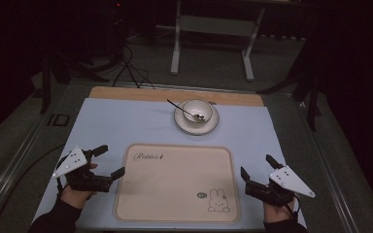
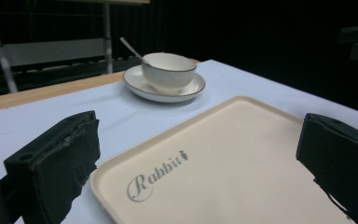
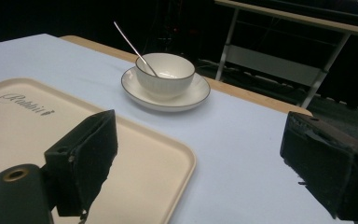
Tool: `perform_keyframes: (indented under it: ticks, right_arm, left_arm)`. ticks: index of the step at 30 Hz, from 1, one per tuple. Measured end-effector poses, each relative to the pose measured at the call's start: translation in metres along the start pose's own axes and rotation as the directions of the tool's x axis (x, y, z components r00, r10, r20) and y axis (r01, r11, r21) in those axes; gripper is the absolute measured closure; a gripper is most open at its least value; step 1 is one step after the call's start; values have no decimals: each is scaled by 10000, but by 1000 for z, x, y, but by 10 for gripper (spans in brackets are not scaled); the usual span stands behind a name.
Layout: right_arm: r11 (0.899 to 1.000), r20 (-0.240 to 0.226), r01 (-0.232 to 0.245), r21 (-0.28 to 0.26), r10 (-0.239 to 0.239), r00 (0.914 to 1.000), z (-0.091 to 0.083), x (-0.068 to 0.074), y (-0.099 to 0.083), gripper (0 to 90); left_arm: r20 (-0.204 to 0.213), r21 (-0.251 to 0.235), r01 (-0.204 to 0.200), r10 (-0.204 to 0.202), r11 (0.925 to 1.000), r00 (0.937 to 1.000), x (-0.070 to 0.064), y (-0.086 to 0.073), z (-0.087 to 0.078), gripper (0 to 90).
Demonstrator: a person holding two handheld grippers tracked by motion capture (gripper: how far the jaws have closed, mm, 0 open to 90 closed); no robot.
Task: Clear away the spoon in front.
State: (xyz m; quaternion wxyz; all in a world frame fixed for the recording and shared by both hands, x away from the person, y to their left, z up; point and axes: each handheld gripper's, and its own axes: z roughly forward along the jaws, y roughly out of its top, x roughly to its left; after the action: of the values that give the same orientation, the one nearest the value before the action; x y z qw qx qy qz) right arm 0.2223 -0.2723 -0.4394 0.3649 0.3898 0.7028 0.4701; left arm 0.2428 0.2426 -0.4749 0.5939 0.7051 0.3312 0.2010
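The surface (image 1: 126,121) under its pale blue cloth carries everything I could upset, so I start there: the cloth could drag and bunch if I shove the tray (image 1: 175,182) instead of lifting it. That cream tray lies flat at the near edge between my hands, empty, and my left tongs (image 1: 108,162) hang wide open just beside its left rim, my right tongs (image 1: 257,171) wide open just beside its right rim, neither holding a thing. If I close on one rim alone, I judge the tray will tip or swing. Farther back, well apart from the tray, the saucer (image 1: 213,124) sits with the bowl (image 1: 197,110) on it; gripping the saucer's thin rim could let the bowl slide off. Smallest risk-maker is the spoon (image 1: 179,108), leaning loose in the bowl with its handle sticking out past the rim; a jolt or a brushing jaw could flip it out.
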Motion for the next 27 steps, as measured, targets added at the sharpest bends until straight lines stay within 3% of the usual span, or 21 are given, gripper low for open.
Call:
perform_keyframes:
  ticks: [4, 8, 9, 17, 19, 23, 27]
  right_arm:
    - [10000, 50, -34, 83, 33, 10000, -1, 0, 0, 109]
    - [10000, -2, -59, 21, 59, 10000, -3, 0, 0, 109]
    - [10000, -28, -62, 8, 62, 10000, -4, 0, 0, 109]
    - [10000, -94, -26, 34, 27, 10000, -5, 3, 1, 109]
    - [10000, -111, 36, 48, -35, 9999, -5, 4, 1, 109]
    - [10000, -159, 68, 61, -67, 9999, -4, 5, 1, 109]
    - [10000, -168, 36, 52, -35, 9999, -4, 5, 1, 109]
  left_arm:
    - [-153, 63, -18, 19, 10000, 9999, 2, -1, 2, 0]
    - [-56, 275, 134, -133, 9995, 9999, 4, -2, 5, 0]
    - [185, 375, 264, -271, 9989, 9995, 3, -2, 6, 0]
    - [910, 840, 398, -474, 9957, 9947, -12, 10, 14, 0]
    - [1483, 879, 451, -578, 9951, 9872, -17, 16, 16, 0]
    - [2101, 1004, -186, -29, 9948, 9777, -29, 29, 23, 0]
    - [2341, 970, -572, 331, 9936, 9716, -37, 42, 28, 0]
